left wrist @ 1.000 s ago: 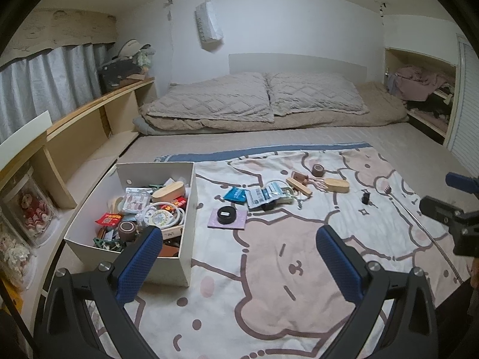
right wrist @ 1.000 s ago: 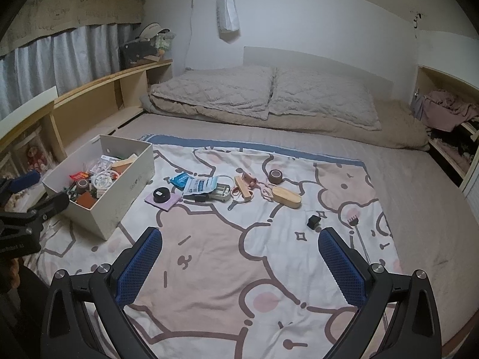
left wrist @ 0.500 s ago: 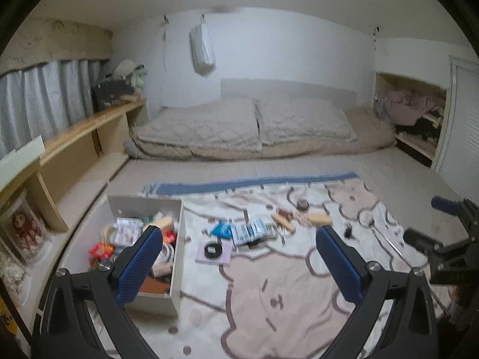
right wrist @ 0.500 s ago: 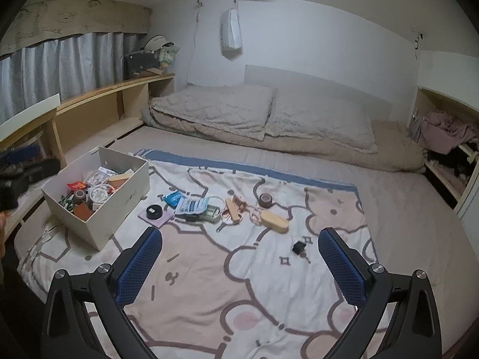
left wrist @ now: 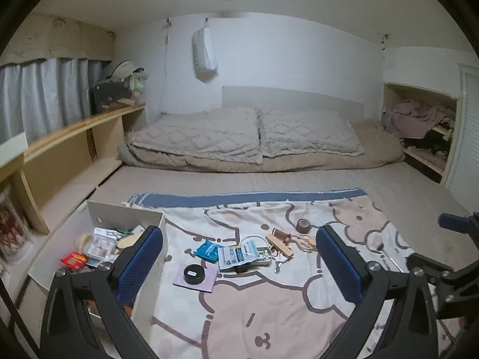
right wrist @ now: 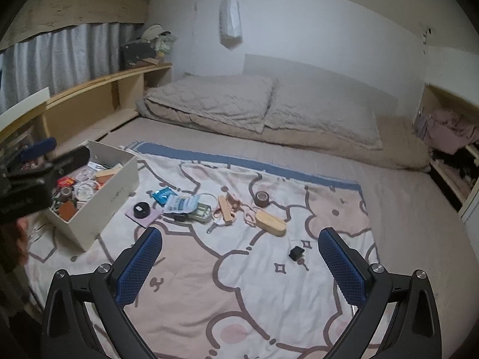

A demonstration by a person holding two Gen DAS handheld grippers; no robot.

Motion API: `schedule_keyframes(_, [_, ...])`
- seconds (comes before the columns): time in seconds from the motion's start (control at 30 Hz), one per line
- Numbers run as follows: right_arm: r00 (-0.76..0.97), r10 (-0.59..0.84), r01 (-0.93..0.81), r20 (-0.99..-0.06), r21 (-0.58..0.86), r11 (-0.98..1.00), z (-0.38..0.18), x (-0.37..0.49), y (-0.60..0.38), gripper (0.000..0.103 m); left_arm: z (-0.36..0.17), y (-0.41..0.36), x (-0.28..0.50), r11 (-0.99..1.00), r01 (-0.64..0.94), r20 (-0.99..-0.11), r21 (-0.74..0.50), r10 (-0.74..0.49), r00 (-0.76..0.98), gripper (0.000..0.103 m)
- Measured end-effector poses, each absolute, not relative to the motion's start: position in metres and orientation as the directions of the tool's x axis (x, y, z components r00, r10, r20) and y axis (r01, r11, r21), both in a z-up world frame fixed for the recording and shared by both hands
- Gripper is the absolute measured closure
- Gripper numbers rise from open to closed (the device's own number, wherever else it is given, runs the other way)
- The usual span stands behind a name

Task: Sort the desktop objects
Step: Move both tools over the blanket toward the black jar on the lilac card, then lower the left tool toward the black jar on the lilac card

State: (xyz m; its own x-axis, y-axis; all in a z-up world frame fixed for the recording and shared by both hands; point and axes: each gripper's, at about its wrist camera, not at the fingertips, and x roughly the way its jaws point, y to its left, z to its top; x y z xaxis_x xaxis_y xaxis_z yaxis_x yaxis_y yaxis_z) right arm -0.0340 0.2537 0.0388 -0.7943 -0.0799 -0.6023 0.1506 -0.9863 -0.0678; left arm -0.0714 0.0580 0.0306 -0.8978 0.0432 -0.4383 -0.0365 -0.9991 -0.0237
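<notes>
Both tongs — left (left wrist: pixel 239 257), right (right wrist: pixel 239 257) — hover gaping, empty, above the blanket (right wrist: pixel 227 299).

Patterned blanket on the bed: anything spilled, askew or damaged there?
Nothing looks spilled or damaged. Small items lie loose on the bear-print blanket, unsorted: a black round tin on a lilac card, a tape roll, an oval wooden box. The white cardboard box stands upright. Both grippers hover open, empty.

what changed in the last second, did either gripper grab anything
No grab. The left gripper tilted up and pulled back from the white box; the right gripper also lifted, then eased back down. Both stay open and empty. The objects on the blanket lie unmoved.
</notes>
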Motion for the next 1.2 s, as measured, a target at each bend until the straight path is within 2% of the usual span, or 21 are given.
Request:
schedule_keyframes(0.3, [-0.762, -0.062, 0.100, -0.644, -0.023, -0.995, -0.010, -0.072, 0.274, 0.000, -0.046, 0.066, -0.127, -0.999, 0.049, -0.508, -0.007, -0.039, -0.860, 0.000])
schedule_keyframes(0.47, [-0.753, -0.053, 0.076, -0.656, -0.007, -0.997, -0.031, -0.091, 0.277, 0.000, -0.080, 0.054, -0.146, -0.995, 0.090, -0.554, -0.042, -0.052, -0.831, 0.000])
schedule_keyframes(0.87, [-0.703, -0.055, 0.049, -0.709, 0.030, -0.998, -0.086, -0.125, 0.263, 0.000, -0.146, 0.034, -0.185, -0.987, 0.162, -0.642, 0.006, -0.128, -0.756, 0.000])
schedule_keyframes(1.2, [-0.660, -0.089, 0.079, -0.746, 0.048, -0.996, -0.118, -0.153, 0.225, 0.000, -0.176, 0.021, -0.216, -0.979, 0.204, -0.694, -0.027, -0.128, -0.708, 0.000])
